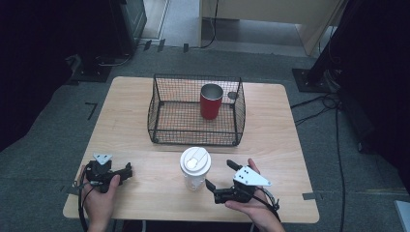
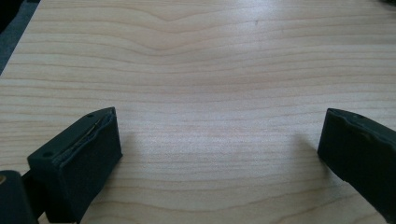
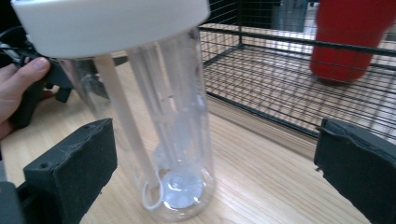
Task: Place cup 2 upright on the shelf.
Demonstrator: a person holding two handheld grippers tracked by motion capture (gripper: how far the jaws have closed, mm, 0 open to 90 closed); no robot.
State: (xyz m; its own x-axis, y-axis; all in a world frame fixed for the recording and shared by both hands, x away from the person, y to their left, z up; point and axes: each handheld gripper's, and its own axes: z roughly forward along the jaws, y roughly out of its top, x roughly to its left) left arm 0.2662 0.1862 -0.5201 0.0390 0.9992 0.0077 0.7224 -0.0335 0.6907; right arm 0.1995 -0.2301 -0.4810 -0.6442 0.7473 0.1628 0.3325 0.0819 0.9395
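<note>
Bottle (image 3: 163, 135) clear glossy plastic, white matt lid (image 1: 195, 160); table (image 2: 210, 60) pale smooth wood; basket (image 1: 164, 113) black metal wire.

Grey carpet floor (image 1: 43, 145), dim room

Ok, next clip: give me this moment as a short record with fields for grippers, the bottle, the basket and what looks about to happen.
left gripper: open, resting low over bare table, holding nothing
right gripper: open, beside the clear bottle, not closed on it
clear bottle: upright on the table, white lid on, in front of the basket
wire basket: black, on the table, open top
red cup: upright inside the basket, toward its right
likely next: right gripper probably closes on the bottle
</note>
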